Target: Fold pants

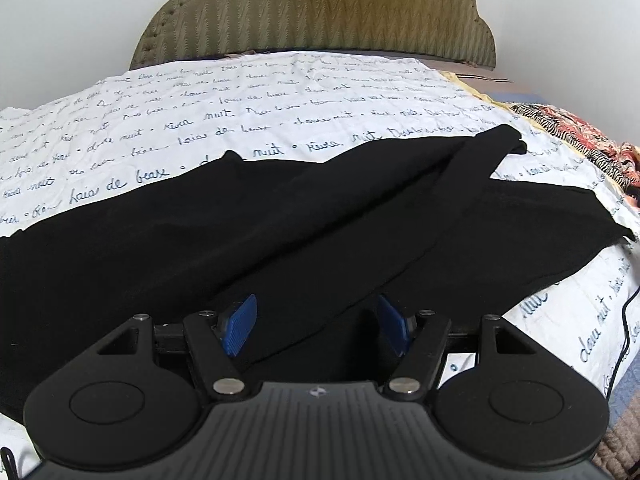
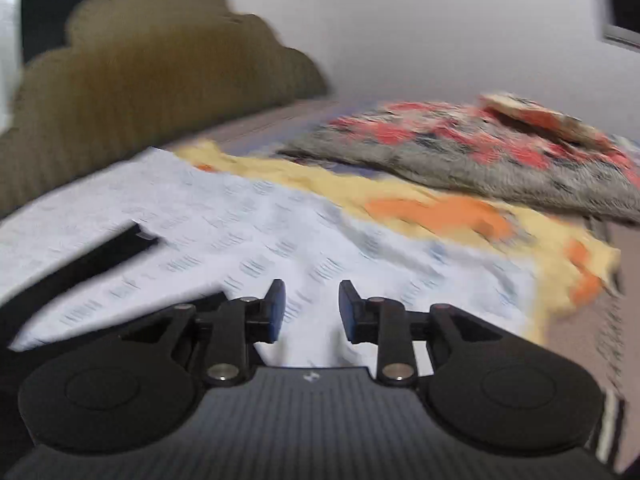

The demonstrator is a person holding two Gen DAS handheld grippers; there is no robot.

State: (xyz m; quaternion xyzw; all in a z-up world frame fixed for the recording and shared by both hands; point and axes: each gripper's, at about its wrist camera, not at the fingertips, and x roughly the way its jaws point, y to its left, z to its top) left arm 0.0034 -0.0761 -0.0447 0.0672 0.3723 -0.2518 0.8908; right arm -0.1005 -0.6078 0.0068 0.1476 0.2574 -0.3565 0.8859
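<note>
Pants (image 1: 304, 216): black, spread ahead of wide-open left tongs (image 1: 318, 326); right tongs (image 2: 312, 310) parted, apparently over sheet (image 2: 248, 224).

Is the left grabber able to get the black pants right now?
Probably yes. The left gripper is open, right over the black pants, which lie spread on the white sheet with nothing on top. One fold of cloth already runs between the blue pads.

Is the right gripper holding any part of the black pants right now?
No, the right gripper is open over the white script-printed sheet with nothing between its fingers, and the black pants lie off to its left.
</note>
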